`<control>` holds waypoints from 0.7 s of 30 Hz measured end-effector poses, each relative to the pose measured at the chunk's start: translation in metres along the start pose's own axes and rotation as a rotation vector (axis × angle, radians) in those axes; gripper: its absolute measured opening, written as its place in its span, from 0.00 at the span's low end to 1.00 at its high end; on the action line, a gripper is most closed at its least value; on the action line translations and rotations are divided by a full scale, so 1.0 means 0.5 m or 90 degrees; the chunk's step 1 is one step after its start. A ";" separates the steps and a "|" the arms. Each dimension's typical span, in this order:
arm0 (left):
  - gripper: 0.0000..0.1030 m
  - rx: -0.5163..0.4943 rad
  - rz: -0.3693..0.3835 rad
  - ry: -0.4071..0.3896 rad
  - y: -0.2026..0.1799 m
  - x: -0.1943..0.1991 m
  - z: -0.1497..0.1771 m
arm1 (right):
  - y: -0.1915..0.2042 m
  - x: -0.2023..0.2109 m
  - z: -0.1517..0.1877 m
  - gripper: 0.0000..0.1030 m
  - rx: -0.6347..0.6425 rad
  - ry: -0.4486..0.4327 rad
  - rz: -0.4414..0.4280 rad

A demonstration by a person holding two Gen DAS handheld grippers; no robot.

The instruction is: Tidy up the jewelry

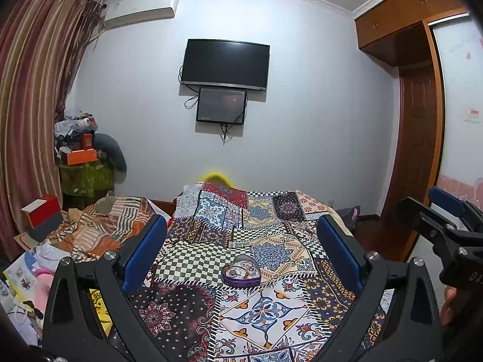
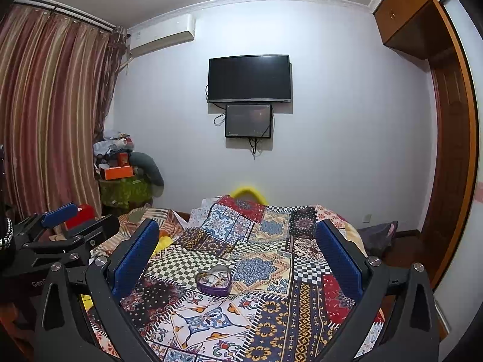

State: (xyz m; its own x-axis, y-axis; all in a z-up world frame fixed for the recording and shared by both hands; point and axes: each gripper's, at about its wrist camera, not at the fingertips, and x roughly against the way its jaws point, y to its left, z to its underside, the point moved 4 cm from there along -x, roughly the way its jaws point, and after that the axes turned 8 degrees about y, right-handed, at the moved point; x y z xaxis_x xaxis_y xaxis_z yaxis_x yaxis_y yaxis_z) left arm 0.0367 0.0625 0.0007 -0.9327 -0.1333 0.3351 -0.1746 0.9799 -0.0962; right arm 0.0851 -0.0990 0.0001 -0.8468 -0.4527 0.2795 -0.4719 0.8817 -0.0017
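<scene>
A purple heart-shaped tin (image 1: 240, 274) lies without a lid on the patchwork bedspread (image 1: 271, 310), with rings and small jewelry pieces inside. My left gripper (image 1: 241, 220) is open, its blue pads wide apart and nothing between them; the tin lies on the bed ahead of them. In the right wrist view the same tin (image 2: 213, 280) sits slightly left of centre, and my right gripper (image 2: 238, 225) is also open and holds nothing. Each gripper shows in the other's view: the right gripper (image 1: 418, 200) at the far right, the left gripper (image 2: 96, 215) at the far left.
A striped cloth (image 1: 99, 229) lies crumpled on the bed's left side. A red box (image 1: 42, 214) and piled clutter (image 1: 78, 144) stand by the curtain. A yellow object (image 1: 215, 177) peeks up behind the bed's far end. A television (image 1: 225, 63) hangs on the wall; a wooden wardrobe (image 1: 419, 138) stands on the right.
</scene>
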 end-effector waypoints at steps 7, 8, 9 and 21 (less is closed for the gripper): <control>0.97 -0.001 -0.001 0.001 0.000 -0.004 0.000 | 0.001 0.003 -0.001 1.00 0.004 0.003 0.001; 0.97 -0.001 -0.002 0.001 0.000 -0.004 0.000 | 0.001 0.000 -0.002 1.00 0.005 0.004 0.000; 0.97 -0.001 -0.002 0.001 -0.001 -0.005 0.000 | 0.001 0.003 -0.003 1.00 0.005 0.004 -0.001; 0.97 -0.009 0.000 0.002 -0.011 -0.005 0.003 | 0.003 0.001 -0.004 1.00 0.008 0.010 -0.009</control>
State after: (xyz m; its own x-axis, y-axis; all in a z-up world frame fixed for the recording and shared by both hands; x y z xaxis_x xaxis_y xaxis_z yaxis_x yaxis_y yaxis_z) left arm 0.0394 0.0572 -0.0012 -0.9317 -0.1333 0.3379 -0.1704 0.9819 -0.0825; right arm 0.0844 -0.0975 0.0023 -0.8362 -0.4623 0.2952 -0.4866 0.8735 -0.0105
